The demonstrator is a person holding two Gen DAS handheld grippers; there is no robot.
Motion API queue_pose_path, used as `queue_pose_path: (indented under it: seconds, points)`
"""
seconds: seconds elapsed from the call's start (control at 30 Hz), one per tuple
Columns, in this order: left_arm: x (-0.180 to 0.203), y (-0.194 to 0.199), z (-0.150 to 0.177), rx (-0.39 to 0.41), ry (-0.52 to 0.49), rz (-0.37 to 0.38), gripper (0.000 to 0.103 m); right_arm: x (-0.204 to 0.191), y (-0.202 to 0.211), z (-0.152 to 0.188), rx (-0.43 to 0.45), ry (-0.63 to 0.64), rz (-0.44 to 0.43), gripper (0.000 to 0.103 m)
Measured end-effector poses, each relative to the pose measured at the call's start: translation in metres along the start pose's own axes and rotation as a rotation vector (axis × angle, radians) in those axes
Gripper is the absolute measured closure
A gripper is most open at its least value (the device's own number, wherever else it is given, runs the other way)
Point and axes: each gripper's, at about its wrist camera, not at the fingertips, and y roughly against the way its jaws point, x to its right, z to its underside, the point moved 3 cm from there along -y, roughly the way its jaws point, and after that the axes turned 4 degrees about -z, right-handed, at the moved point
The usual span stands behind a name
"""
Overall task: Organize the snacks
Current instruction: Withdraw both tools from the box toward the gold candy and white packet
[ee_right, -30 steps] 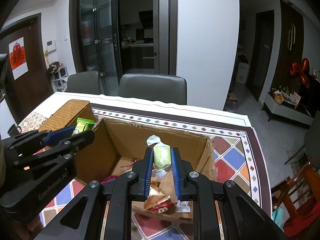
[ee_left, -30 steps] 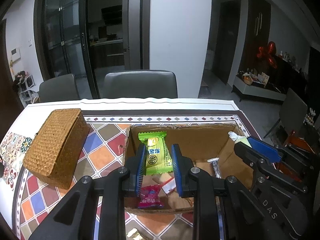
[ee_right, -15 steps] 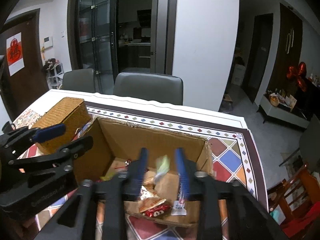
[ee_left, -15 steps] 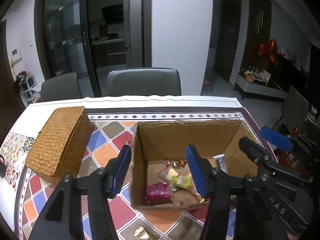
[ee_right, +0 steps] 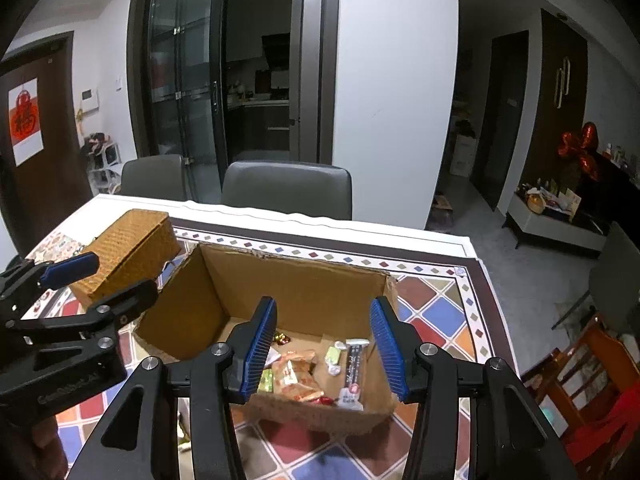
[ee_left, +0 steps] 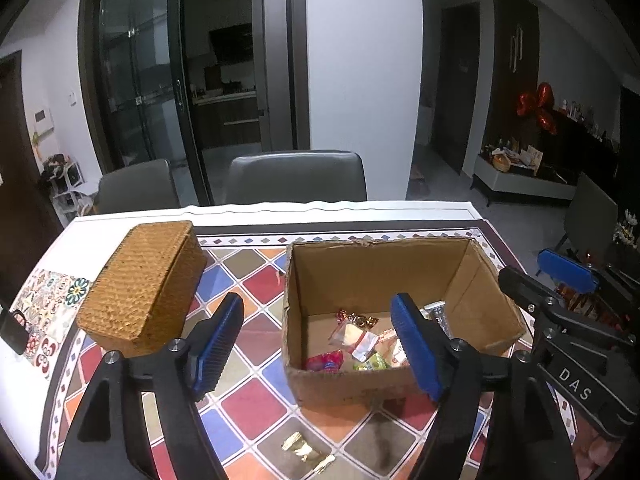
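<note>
Woven wicker box (ee_left: pixel 140 284) is sitting at nine o'clock on the tabletop (ee_left: pixel 256 392); left tongs (ee_left: pixel 316 344) and right tongs (ee_right: pixel 322 344) have just been opening, now empty, their snacks (ee_right: pixel 296 376) lying dropped in the cardboard box (ee_left: pixel 384 272) at centre, so both are sorted.

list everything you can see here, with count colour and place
cardboard box: 1, brown, open, centre of table
snack packets: several, mixed colours, inside the box
gold wrapper: 1, on the cloth in front of the box
wicker box: 1, tan, left of the cardboard box
tablecloth: 1, multicoloured diamonds
chairs: 2, grey, behind the table
left claw: black, blue pads, open, empty, just opened
right claw: same, open, empty, just opened
</note>
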Motion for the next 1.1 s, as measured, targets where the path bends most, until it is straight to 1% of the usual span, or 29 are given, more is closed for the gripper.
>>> queue_pose_path:
  seconds: [0.1, 0.43, 0.57, 0.6, 0.67, 0.83, 0.97, 1.1]
  points:
    - [-0.001, 0.01, 0.005, 0.001, 0.003, -0.004, 0.023, -0.001, 0.011, 0.003, 0.013, -0.005, 0.003, 0.053]
    - [-0.005, 0.033, 0.03, -0.001, 0.033, -0.019, 0.023, -0.003, 0.039, 0.017, 0.033, -0.005, 0.008, 0.053]
    - [-0.003, 0.04, 0.04, 0.001, 0.034, -0.035, 0.023, -0.002, 0.046, 0.023, 0.039, 0.001, 0.023, 0.053]
    - [-0.002, 0.042, 0.043, 0.002, 0.033, -0.04, 0.023, -0.001, 0.048, 0.025, 0.042, -0.001, 0.031, 0.046]
    - [0.0, 0.045, 0.047, 0.003, 0.032, -0.045, 0.022, -0.001, 0.052, 0.029, 0.053, -0.007, 0.047, 0.038]
    - [0.005, 0.053, 0.059, 0.01, 0.037, -0.053, 0.017, 0.007, 0.06, 0.038, 0.057, -0.019, 0.071, 0.036]
    - [0.008, 0.058, 0.067, 0.017, 0.042, -0.063, 0.013, 0.013, 0.066, 0.047, 0.062, -0.035, 0.085, 0.03]
    - [0.007, 0.062, 0.075, 0.02, 0.058, -0.072, 0.01, 0.016, 0.07, 0.056, 0.058, -0.04, 0.094, 0.028]
